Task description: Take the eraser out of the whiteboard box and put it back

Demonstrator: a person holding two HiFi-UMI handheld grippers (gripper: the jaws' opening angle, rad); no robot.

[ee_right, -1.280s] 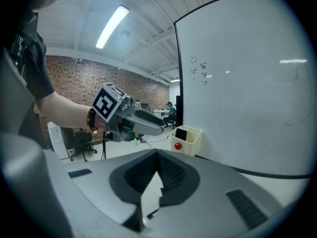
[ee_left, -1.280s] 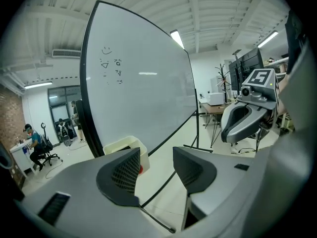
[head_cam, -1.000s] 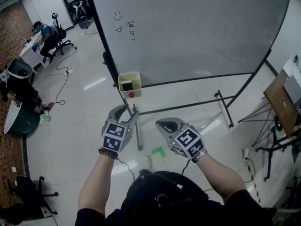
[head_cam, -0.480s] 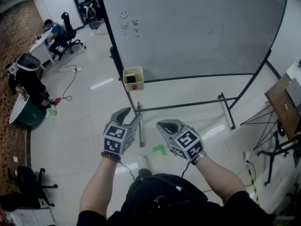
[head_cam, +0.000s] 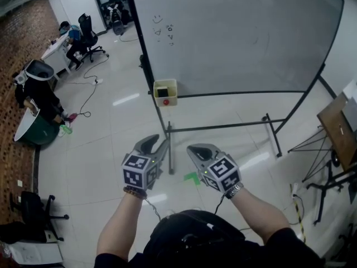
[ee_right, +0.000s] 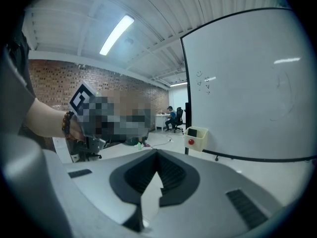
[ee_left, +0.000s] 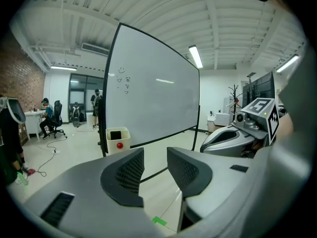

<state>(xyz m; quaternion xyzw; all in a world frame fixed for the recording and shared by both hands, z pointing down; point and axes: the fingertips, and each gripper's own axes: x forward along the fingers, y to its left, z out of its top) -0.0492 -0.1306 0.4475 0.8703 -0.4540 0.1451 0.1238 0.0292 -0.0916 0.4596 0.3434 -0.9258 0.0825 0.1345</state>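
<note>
Clearly, eraser [head_cam: 162, 90] (dark) inside whiteboard box [head_cam: 170, 99].

Glossy white floor [head_cam: 100, 144] — brick wall [ee_right: 64, 78] left, office chair [head_cam: 86, 27] beyond, strip light [ee_left: 196, 56] overhead.

Bright ceiling tubes [ee_left: 196, 56]; glare on floor [head_cam: 125, 99]; gripper views fisheye, corners dark.

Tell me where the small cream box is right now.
In the head view, the cream box sits at the whiteboard's lower left corner, just left of the picture's centre.
</note>
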